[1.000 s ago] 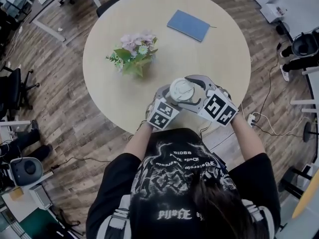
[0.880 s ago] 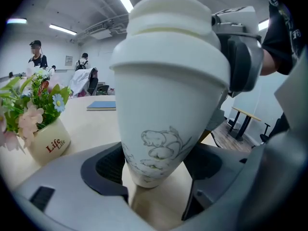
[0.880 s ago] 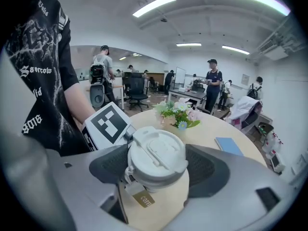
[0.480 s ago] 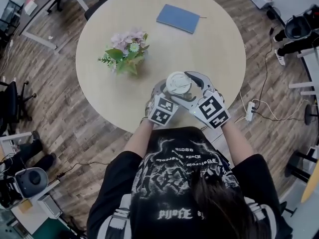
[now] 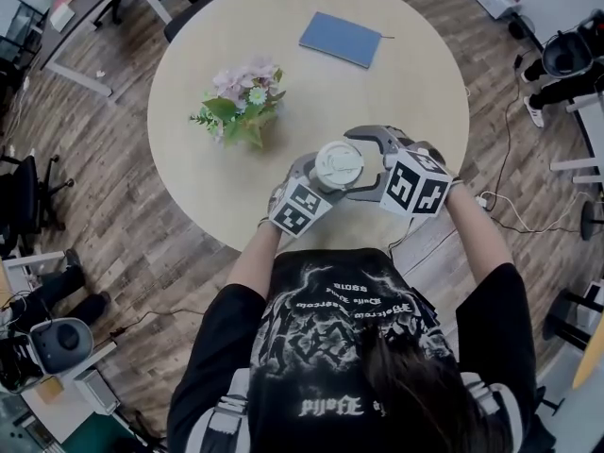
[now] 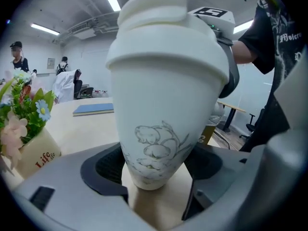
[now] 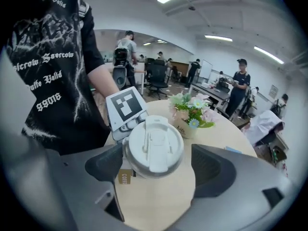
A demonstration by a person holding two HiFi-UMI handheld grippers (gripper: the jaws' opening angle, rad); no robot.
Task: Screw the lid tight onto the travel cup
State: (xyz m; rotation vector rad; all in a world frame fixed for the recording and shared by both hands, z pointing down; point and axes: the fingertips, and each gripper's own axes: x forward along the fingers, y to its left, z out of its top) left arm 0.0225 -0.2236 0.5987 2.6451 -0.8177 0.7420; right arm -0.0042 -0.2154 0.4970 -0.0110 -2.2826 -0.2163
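Right claw [image 7: 158, 168]: jaws wide, just been opening. The lid [image 7: 153, 146] sits between them, ungripped. Clear gap to the pad on the flower side. The other pad lies close to the lid's rim, and contact there is not readable.

Left claw [image 6: 154, 170]: closed on the lower body of the travel cup [image 6: 163, 105], dark pads against both flanks. Cup upright, lid on top. The claw's grey body masks part of its foot, so I cannot tell whether it rests on the bench [image 5: 415, 83] or hangs just above.

Head view: only the lid's top shows, with the cup wall hidden beneath it.

Brown tag [image 7: 125, 177] on the cup's side, its print cut off by the jaw.

Flower pot [image 5: 243, 107]: near the cup, on the left claw's side. Blue notebook [image 5: 341, 39]: well apart from the cup, across the bench.
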